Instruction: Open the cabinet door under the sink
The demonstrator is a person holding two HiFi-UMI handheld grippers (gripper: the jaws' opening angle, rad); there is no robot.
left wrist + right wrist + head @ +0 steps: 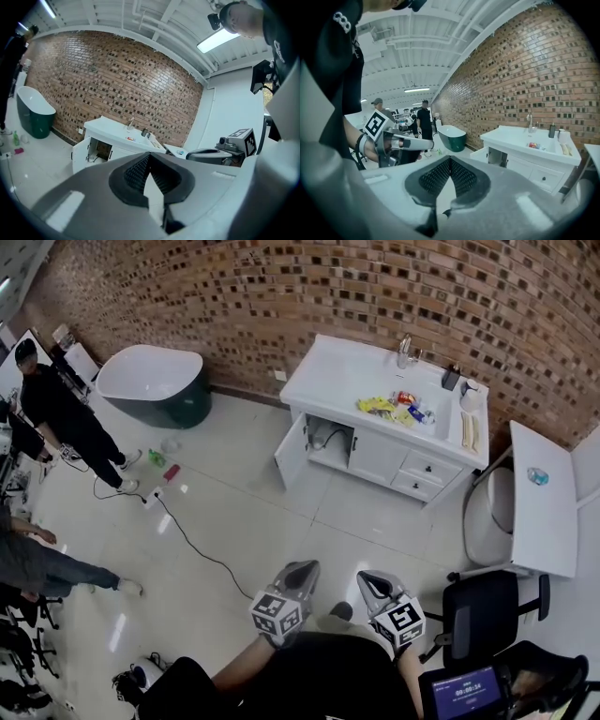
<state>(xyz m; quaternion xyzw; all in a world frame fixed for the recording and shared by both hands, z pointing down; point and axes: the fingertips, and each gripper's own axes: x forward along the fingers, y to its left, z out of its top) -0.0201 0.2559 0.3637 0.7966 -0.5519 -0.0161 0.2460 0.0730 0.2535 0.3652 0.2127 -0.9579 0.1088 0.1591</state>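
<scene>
The white sink cabinet (pixel 375 457) stands against the brick wall, far from both grippers. Its left door (pixel 291 454) hangs swung open, showing the dark inside with a hose; the door beside it is closed. The open door (pixel 79 153) also shows in the left gripper view, and the same door (pixel 480 154) in the right gripper view. My left gripper (pixel 305 569) and right gripper (pixel 366 578) are held side by side low in the head view, over the floor. Both are shut with nothing between the pads. The left gripper (pixel 149 155) and the right gripper (pixel 450 159) point toward the cabinet.
Snack packets (pixel 394 407) and bottles lie on the countertop by the faucet (pixel 405 351). A green-and-white bathtub (pixel 155 381) sits far left, with people and a floor cable (pixel 187 540) nearby. A toilet (pixel 487 512), white board (pixel 542 507) and black chair (pixel 487 610) stand at the right.
</scene>
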